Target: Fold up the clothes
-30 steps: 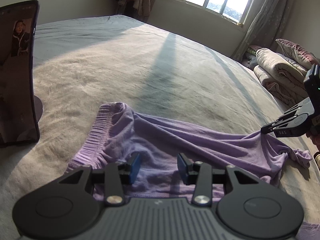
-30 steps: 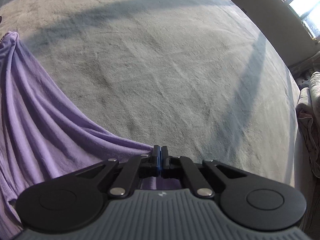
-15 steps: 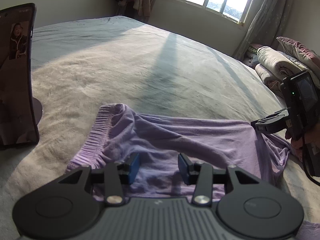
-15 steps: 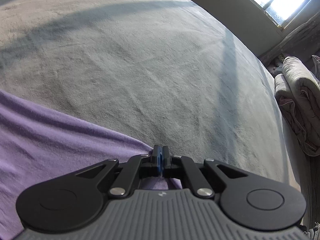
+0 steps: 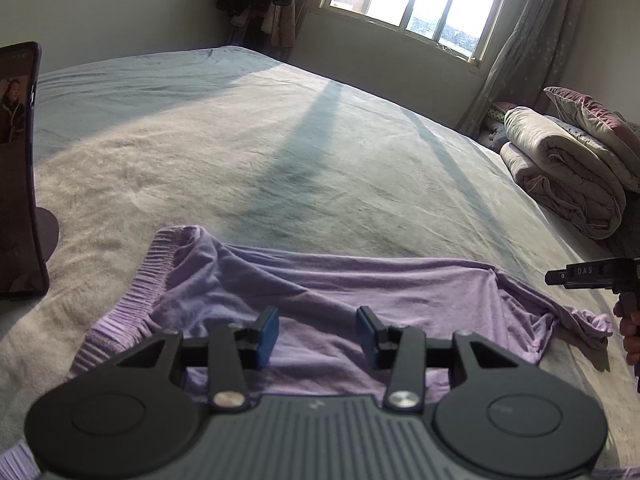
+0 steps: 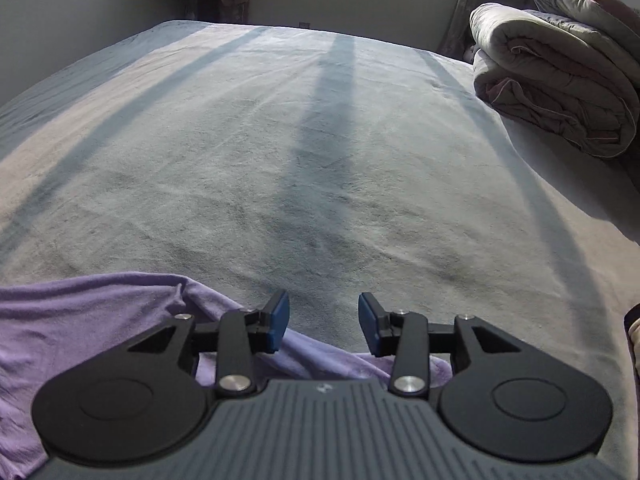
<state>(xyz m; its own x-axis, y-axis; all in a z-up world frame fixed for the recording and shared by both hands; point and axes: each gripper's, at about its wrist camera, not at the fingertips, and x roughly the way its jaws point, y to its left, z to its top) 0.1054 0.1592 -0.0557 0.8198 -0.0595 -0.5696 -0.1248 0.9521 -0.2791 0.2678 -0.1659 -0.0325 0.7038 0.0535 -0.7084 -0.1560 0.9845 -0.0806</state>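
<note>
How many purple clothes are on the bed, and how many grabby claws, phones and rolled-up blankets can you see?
Purple clothes: 1
Grippers: 2, left and right
Phones: 1
Rolled-up blankets: 1
Total: 5

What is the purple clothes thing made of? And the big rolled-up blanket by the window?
The purple garment looks like thin, soft knit fabric, matte: it drapes in loose wrinkles and has a ribbed stretchy band at one end. The rolled quilt seems padded cloth with a slight sheen: puffy folds and stitched piping along its edge. Exact fibres can't be told.
</note>
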